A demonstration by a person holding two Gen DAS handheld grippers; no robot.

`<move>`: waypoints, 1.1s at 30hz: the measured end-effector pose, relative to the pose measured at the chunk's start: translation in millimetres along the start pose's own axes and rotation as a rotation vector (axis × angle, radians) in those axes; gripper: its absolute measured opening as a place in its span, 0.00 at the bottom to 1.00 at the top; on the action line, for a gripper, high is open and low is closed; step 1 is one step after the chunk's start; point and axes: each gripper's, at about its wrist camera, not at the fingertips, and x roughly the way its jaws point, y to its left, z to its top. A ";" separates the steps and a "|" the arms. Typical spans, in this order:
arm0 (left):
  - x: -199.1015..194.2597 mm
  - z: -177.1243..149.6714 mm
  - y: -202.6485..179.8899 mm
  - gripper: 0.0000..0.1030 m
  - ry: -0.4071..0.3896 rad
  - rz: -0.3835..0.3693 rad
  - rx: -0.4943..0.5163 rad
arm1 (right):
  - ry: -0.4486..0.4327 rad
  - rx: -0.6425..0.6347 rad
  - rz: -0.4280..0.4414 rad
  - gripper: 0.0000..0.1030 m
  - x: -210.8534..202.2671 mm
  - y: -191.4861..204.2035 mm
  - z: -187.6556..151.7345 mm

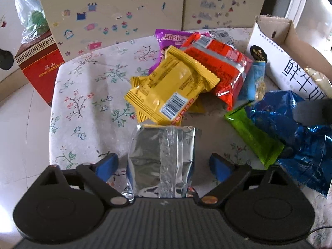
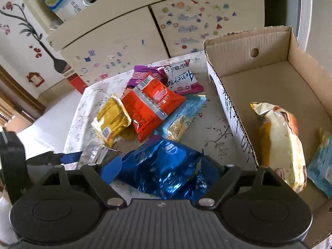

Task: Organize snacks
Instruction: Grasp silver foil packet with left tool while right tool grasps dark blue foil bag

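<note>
A pile of snack packets lies on the floral table (image 1: 87, 87): yellow (image 1: 170, 91), red (image 1: 220, 68), purple (image 1: 170, 39) and light blue (image 1: 255, 78). A green packet (image 1: 255, 139) lies to the right. My left gripper (image 1: 164, 161) is open, with a silver foil packet (image 1: 164, 157) lying between its fingers. My right gripper (image 2: 161, 166) is open around a crinkled blue foil bag (image 2: 164, 166), fingers at its sides. The cardboard box (image 2: 244, 47) at right holds a cream and orange packet (image 2: 282, 141) and a light blue one (image 2: 321, 166).
A cream cabinet with stickers (image 1: 124, 16) stands behind the table. A red box (image 1: 39, 62) stands on the floor at the left. The table's left edge drops to pale floor tiles (image 1: 18, 124).
</note>
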 end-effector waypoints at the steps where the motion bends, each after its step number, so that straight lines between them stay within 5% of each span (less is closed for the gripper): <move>1: 0.4 -0.6 -0.7 0.98 0.001 0.002 0.006 | 0.002 0.006 -0.006 0.88 2.6 0.9 0.4; 14: 1.0 -0.6 -0.7 1.00 0.010 0.002 -0.006 | 0.060 -0.002 -0.057 0.88 29.5 13.0 -3.0; 18: -0.7 -1.9 -1.8 1.00 0.002 0.008 -0.001 | 0.064 -0.008 -0.060 0.78 30.1 12.7 -4.0; 21: -3.6 -2.8 -2.8 0.92 -0.003 -0.003 0.006 | 0.067 -0.025 -0.069 0.67 29.3 14.0 -5.5; 27: -12.9 -1.5 -9.4 0.57 -0.025 -0.034 0.029 | 0.044 -0.060 -0.061 0.57 22.4 18.4 -7.1; 33: -16.1 -3.0 -13.0 0.57 -0.040 -0.015 0.045 | 0.032 -0.069 -0.051 0.55 19.3 19.0 -7.2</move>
